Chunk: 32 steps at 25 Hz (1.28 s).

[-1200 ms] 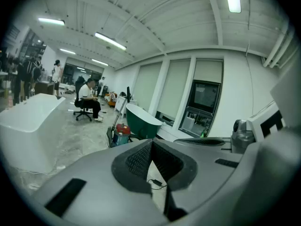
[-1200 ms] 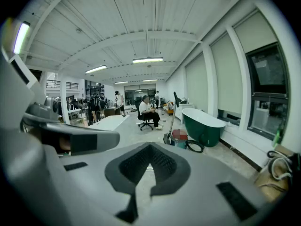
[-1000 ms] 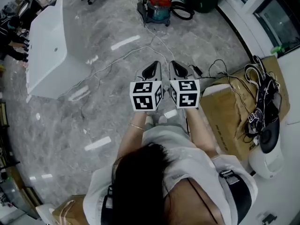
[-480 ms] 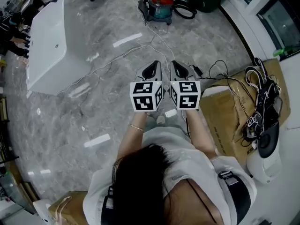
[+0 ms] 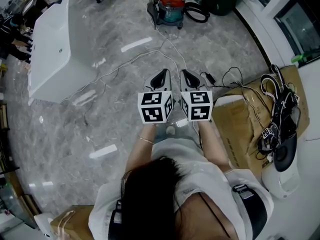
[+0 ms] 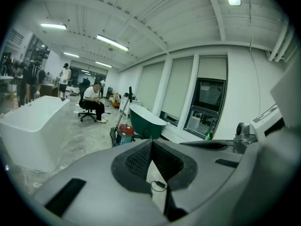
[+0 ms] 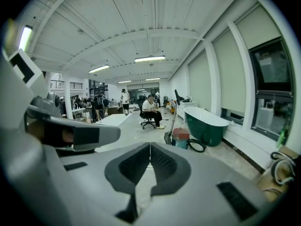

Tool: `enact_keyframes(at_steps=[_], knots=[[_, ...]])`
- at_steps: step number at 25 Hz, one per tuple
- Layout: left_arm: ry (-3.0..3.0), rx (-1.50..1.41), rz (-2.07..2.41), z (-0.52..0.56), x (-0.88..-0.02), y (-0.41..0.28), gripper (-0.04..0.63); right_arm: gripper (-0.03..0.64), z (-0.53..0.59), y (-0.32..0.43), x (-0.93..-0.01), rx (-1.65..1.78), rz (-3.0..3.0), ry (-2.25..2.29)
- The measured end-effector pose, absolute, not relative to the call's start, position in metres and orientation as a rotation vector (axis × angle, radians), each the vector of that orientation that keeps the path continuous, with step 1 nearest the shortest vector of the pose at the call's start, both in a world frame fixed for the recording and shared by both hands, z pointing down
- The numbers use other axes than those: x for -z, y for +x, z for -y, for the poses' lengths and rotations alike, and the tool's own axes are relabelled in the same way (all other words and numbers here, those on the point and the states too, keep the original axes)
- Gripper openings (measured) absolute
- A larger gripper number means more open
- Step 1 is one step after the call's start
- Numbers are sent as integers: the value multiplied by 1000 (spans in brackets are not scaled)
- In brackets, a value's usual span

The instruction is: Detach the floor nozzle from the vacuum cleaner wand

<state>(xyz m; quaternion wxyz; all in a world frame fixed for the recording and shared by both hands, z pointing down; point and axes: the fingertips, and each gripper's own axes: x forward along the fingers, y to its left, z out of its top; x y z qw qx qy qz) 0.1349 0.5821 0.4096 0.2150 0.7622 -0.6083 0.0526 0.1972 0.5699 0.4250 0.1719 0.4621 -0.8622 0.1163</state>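
The vacuum cleaner (image 5: 170,8), a red and teal canister with a black hose, stands on the grey floor far ahead of me. Its dark wand (image 7: 174,112) leans upright beside the canister (image 7: 181,138), with the floor nozzle (image 7: 168,137) at its foot on the floor. In the left gripper view the canister (image 6: 125,135) shows just beyond the jaws. My left gripper (image 5: 161,77) and right gripper (image 5: 188,77) are held side by side at waist height, pointing toward the vacuum and well short of it. Both are shut with nothing between their pads.
A white bathtub (image 5: 50,49) stands at the left and a green bathtub (image 7: 204,124) behind the vacuum. A white cord (image 5: 125,64) trails over the floor. At the right is a cardboard box (image 5: 240,129) under tangled cables. A person sits on an office chair (image 7: 149,109) farther back.
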Motion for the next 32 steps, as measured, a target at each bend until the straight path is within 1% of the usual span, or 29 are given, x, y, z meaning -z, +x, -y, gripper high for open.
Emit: enact_keyframes(at_steps=[5,13,22,32], knots=[[2114,-160,1681,-574,-416,130,2,13,-561,195,-428,-342,2447,1333],[2124,-155,1667,-544,-417,115,2,14,-530,172,-432,-366,2469,1269],[2142,-105,1652,-480,-414,80,2,12,-470,143,-436,-368,2450,1254],[2160,-153,1610,-397,-419,33,2,14,-389,97,-439,-398,2411,1309]])
